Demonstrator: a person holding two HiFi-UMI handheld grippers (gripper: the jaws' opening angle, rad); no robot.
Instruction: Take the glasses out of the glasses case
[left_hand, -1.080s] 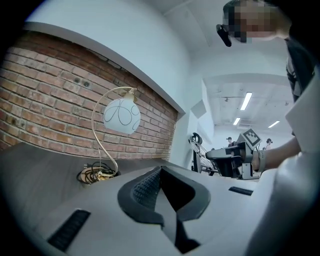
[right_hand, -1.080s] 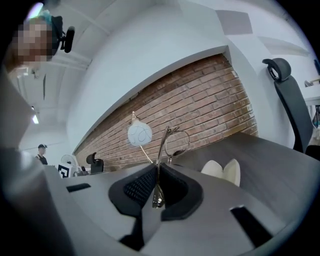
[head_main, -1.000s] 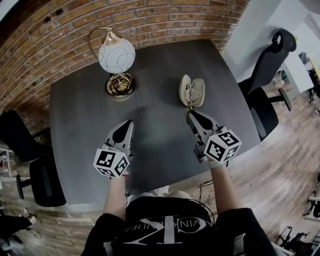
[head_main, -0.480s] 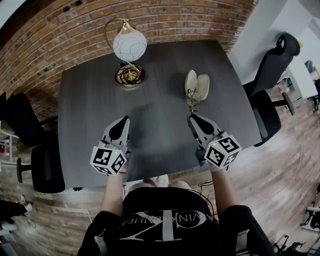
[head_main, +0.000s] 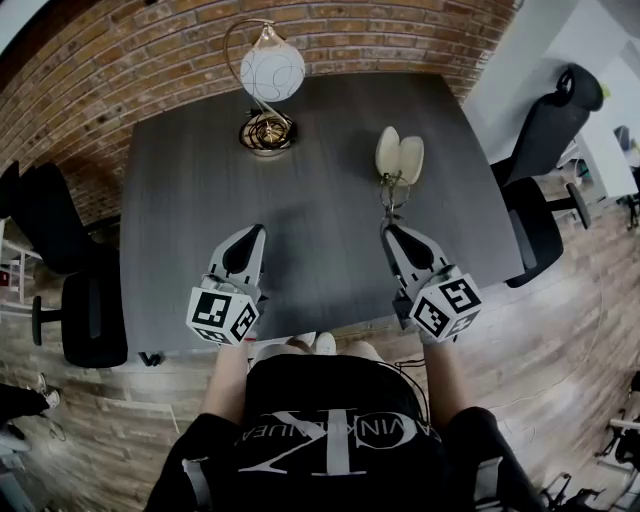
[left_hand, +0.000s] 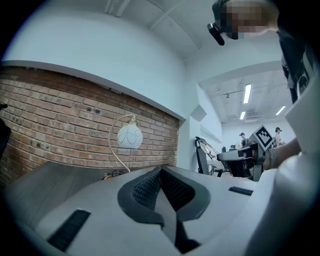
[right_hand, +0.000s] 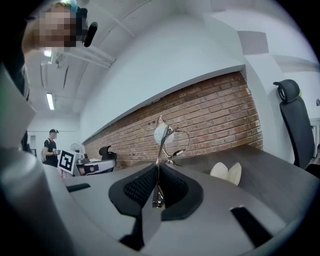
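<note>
At two o'clock, right gripper (head_main: 390, 229) is pinching the glasses (head_main: 392, 192) by a temple, keeping them clear of the case (head_main: 400, 157); left gripper (head_main: 254, 233) is idling, jaws together.

Glasses (right_hand: 158, 162) temple tip hidden btw right claw (right_hand: 158, 172) pads; lamp (right_hand: 165, 134) partly behind frame.

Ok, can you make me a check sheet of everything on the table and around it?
Surface: dark grey table.
Job's things: glasses case lies open on the table; glasses are out of it, pinched by one temple.
Clutter: globe lamp at the far edge.
Grippers: right gripper shut on the glasses; left gripper shut, empty.
Cables: nothing seen.
Surroundings: brick wall, black office chair, wood floor.
</note>
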